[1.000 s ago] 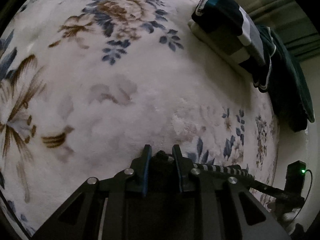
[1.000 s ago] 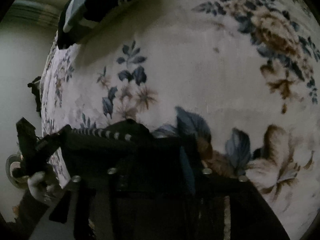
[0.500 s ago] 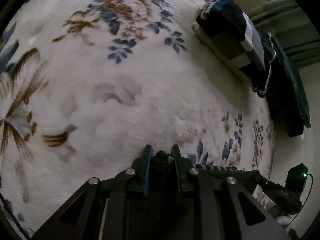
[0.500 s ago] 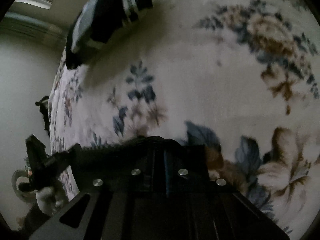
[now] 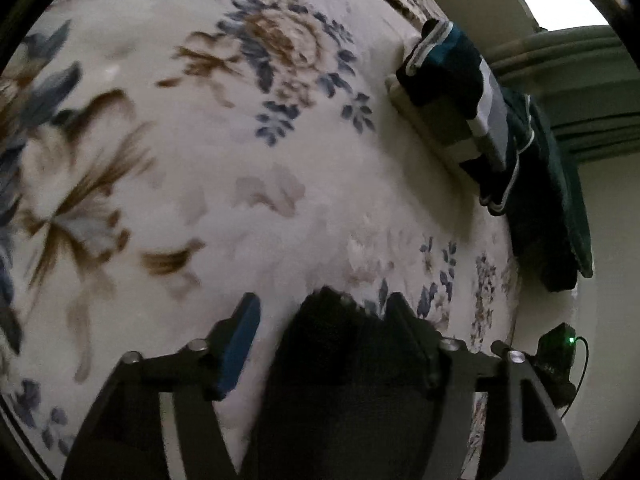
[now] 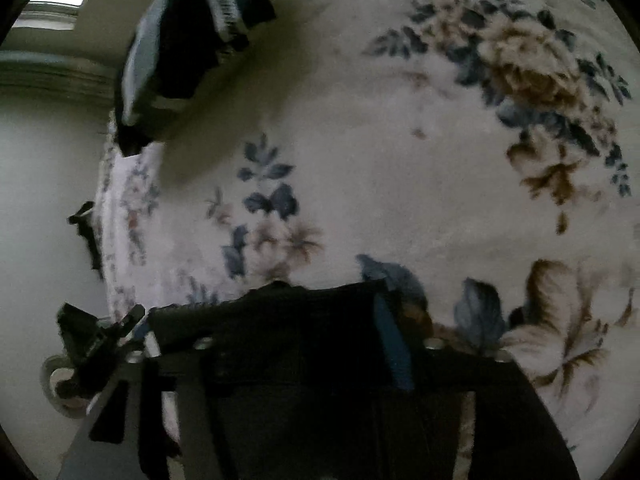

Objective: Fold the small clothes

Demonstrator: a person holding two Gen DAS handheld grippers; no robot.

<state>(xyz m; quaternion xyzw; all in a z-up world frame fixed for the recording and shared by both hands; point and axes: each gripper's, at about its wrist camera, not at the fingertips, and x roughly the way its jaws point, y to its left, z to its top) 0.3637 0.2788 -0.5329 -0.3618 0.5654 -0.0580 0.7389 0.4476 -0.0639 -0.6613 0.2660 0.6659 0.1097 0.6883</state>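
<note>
So my left gripper (image 5: pixel 324 320) is sitting with its fingers spread wide apart, and the dark garment (image 5: pixel 344 380) is lying loose between them on the floral blanket (image 5: pixel 280 160), leaning toward the right-hand finger. My right gripper (image 6: pixel 320 320) is hovering low over the same dark cloth. I'm seeing one blue pad (image 6: pixel 390 344) with fabric bunched up beside it, but the other finger is lost in the dark, so I can't tell if it's gripping. The folded pile (image 5: pixel 460 96) of striped clothes is sitting well apart at the blanket's far edge.
</note>
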